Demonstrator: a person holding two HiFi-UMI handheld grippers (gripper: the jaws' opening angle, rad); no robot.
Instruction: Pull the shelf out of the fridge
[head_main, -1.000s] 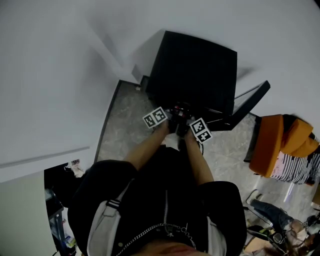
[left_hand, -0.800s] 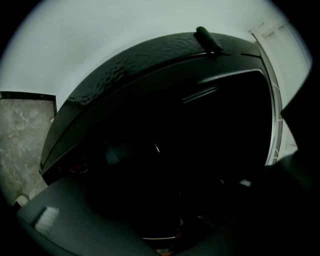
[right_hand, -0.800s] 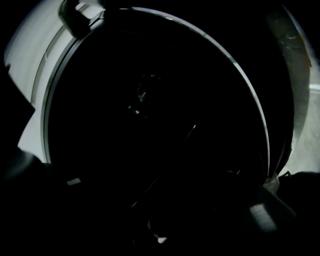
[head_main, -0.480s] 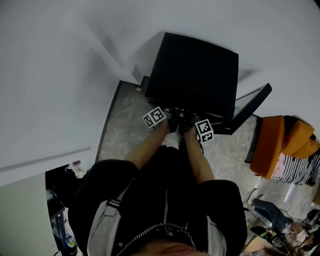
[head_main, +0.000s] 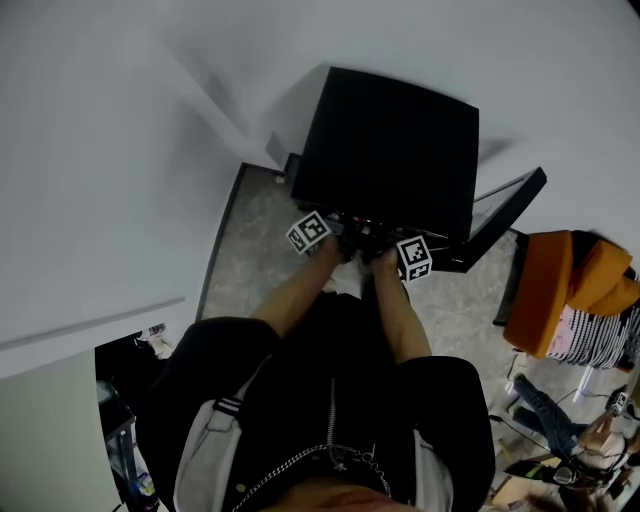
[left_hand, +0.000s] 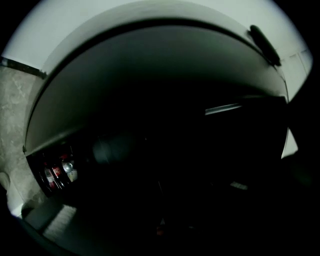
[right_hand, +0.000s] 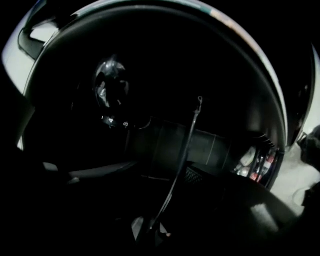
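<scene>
Two grippers reach inside the fridge (head_main: 390, 150): right gripper (right_hand: 150, 232) jaws seem pinched on the shelf (right_hand: 184, 150) wire there, left gripper (head_main: 345, 238) jaws too dark to read. Lopsided pulling could jam it.

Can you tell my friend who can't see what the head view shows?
Seen from above, a person's arms hold the left claw and right claw at the front of a small black fridge, its door open to the right.
</scene>
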